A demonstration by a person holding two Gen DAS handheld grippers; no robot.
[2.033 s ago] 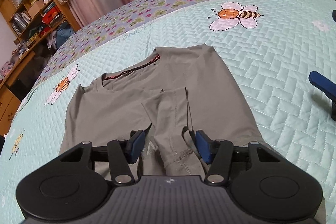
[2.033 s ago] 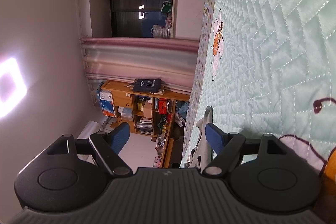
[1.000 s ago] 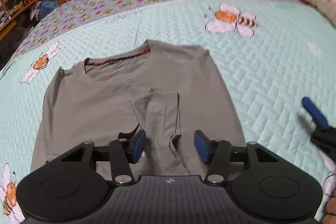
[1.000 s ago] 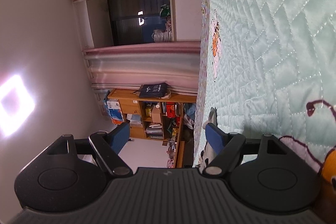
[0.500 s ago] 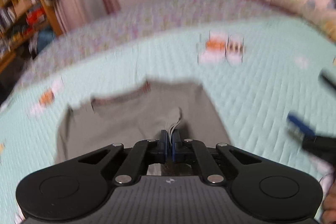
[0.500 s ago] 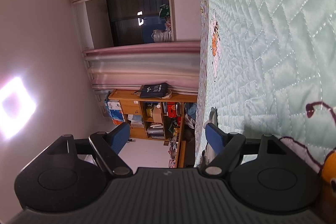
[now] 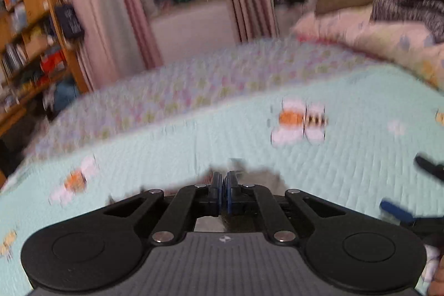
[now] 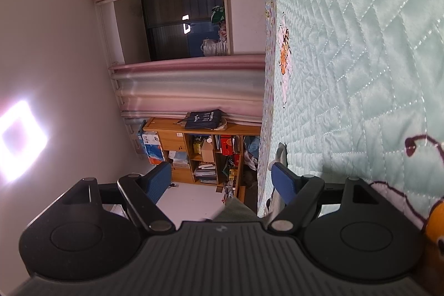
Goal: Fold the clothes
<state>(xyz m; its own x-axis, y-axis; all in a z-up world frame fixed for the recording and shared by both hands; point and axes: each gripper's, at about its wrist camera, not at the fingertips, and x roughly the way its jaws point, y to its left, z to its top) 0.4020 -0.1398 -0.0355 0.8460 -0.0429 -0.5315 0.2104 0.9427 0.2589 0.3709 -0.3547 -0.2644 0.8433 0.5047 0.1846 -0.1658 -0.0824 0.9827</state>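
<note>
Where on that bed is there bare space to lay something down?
Bare quilt lies between the grey shirt, pinched in the left gripper, and the bee print. Crowded at the right, by the pillows and the open right gripper.

Left wrist view motion-blurred. Grey shirt point(image 7: 260, 179) mostly hidden behind left gripper point(image 7: 224, 192); what pads pinch unclear. Right gripper point(image 7: 399, 212), right of shirt, cut by frame edge.
</note>
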